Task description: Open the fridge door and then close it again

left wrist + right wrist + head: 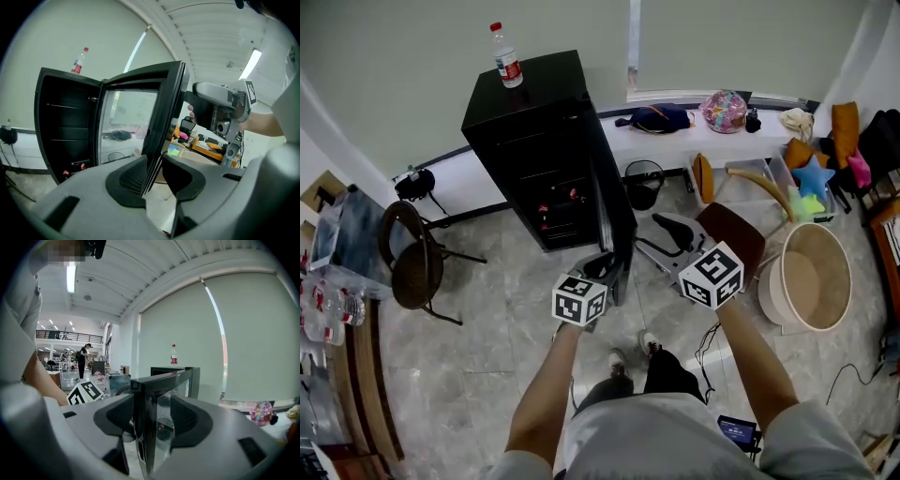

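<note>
The fridge [534,141] stands on the floor [487,375] with its glass door [617,211] swung well out. Both grippers are on the door's free edge. The left gripper [152,176] has its fingers [131,178] about half closed, pinching the thin edge. The right gripper [146,420] is clamped on the frame near the top corner.

Opening looks done, so closing is probably the step in hand. Both hands should follow the arc round the hinge rather than push straight, or the fingers may slide off the slim edge. Slow down near the end so the bottle [506,56] on top is not shaken. Let go before the edge meets the cabinet, then press the face home.

The floor is pale, glossy stone. A ledge [675,141] with bags runs under the window. A chair [412,258] stands left, a tub [816,277] right, and a cable [708,347] lies near the feet
</note>
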`<state>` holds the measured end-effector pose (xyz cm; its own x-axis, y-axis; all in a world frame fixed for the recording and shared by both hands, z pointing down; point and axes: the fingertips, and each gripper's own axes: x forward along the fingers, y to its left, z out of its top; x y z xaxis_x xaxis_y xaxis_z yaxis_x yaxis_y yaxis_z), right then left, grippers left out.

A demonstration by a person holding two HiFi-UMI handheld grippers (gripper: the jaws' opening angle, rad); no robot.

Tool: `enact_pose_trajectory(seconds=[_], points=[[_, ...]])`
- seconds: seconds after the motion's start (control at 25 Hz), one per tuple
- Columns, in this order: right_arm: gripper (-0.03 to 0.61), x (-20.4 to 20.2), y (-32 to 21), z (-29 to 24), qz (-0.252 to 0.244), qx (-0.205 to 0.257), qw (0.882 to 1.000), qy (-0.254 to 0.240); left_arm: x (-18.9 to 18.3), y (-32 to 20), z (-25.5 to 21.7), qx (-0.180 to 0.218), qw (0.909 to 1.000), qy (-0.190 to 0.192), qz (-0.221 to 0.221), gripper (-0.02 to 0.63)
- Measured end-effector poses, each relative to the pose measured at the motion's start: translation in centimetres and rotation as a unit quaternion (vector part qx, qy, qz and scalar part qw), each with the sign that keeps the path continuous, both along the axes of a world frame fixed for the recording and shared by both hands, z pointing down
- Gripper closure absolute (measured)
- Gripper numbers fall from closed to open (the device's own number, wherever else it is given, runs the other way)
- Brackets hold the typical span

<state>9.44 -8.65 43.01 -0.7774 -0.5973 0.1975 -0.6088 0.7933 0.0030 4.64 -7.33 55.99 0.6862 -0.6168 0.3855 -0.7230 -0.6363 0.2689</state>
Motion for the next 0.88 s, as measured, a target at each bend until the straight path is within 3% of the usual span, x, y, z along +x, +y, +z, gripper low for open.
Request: enact_pose_trajectory(seconds=[0.28,0.48,0.68,0.88], points=[[0.328,1.4,-0.4,0.3,0.031,-0.003,1.0,-0.005,3.8,-0.8,0.1,0.001,0.9985,-0.004,0.055,0.523],[0.327,2.4,-0.9,0.5,0.06,0.0,0.998,0.002,4.7,-1.4,-0.4,0.007,0.9976,0.009,0.069,0.522],[0.33,3.4,-1.9,1.1,0.101,0.006,0.995,0.024,3.1,-2.7,-0.9,0.015,0.9984,0.019,0.05,0.522],[0.373,4.1,-2.4,1.2,0.118,0.001,0.993,0.023,0.5,-4.3,-2.0,0.03,0.9992,0.023,0.016,0.522]])
